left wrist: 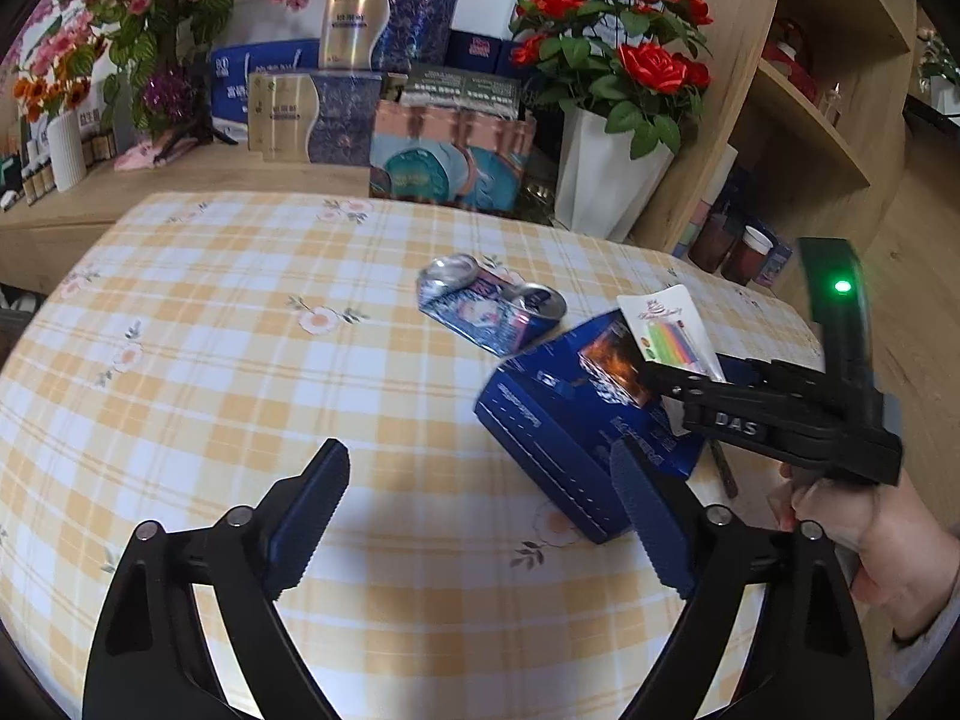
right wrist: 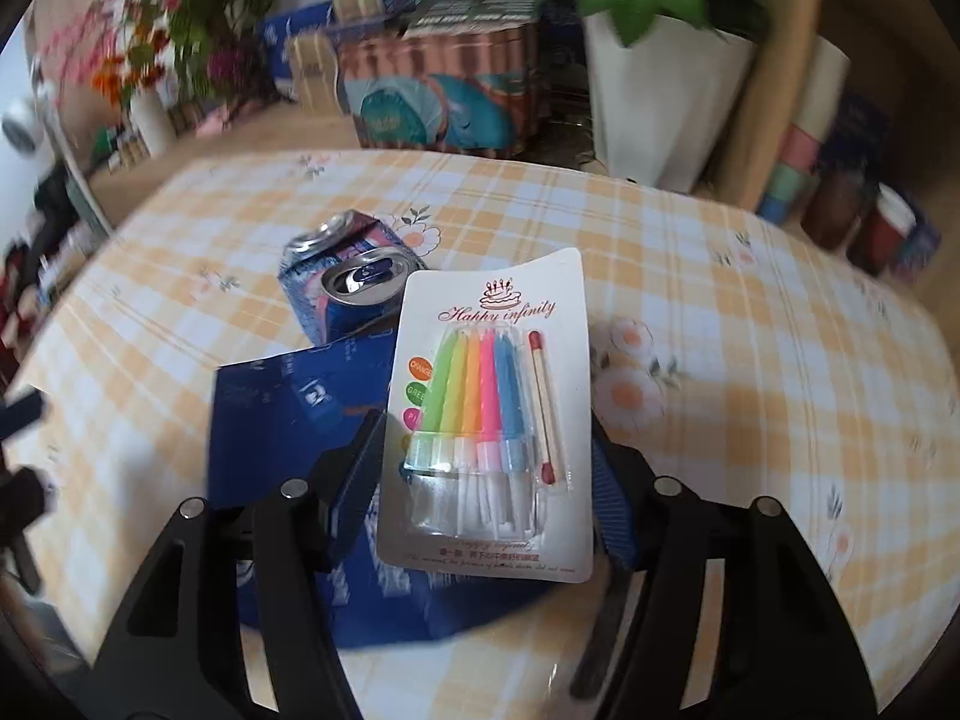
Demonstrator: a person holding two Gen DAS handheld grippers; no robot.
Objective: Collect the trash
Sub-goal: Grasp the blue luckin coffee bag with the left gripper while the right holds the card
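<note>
Blue carton, crushed can and candle pack lie grouped on the checked tabletop (left wrist: 240, 324); right claw (right wrist: 486, 462) straddles the candle pack.

Step in hand, as judged: first pickup of the trash. The candle pack (right wrist: 489, 414) rests on top of the blue carton (right wrist: 288, 396), and the right claw's jaws stand on either side of its lower half; whether the pads press on the card yet cannot be told. The crushed can (right wrist: 345, 282) lies just beyond, touching the carton's far edge. The left claw (left wrist: 480, 516) hangs open and empty over bare cloth, beside the carton's near corner. Next move calls for closing squarely on the thin card without snagging the carton beneath. Count: one candle pack, one carton, one can, two claws.
</note>
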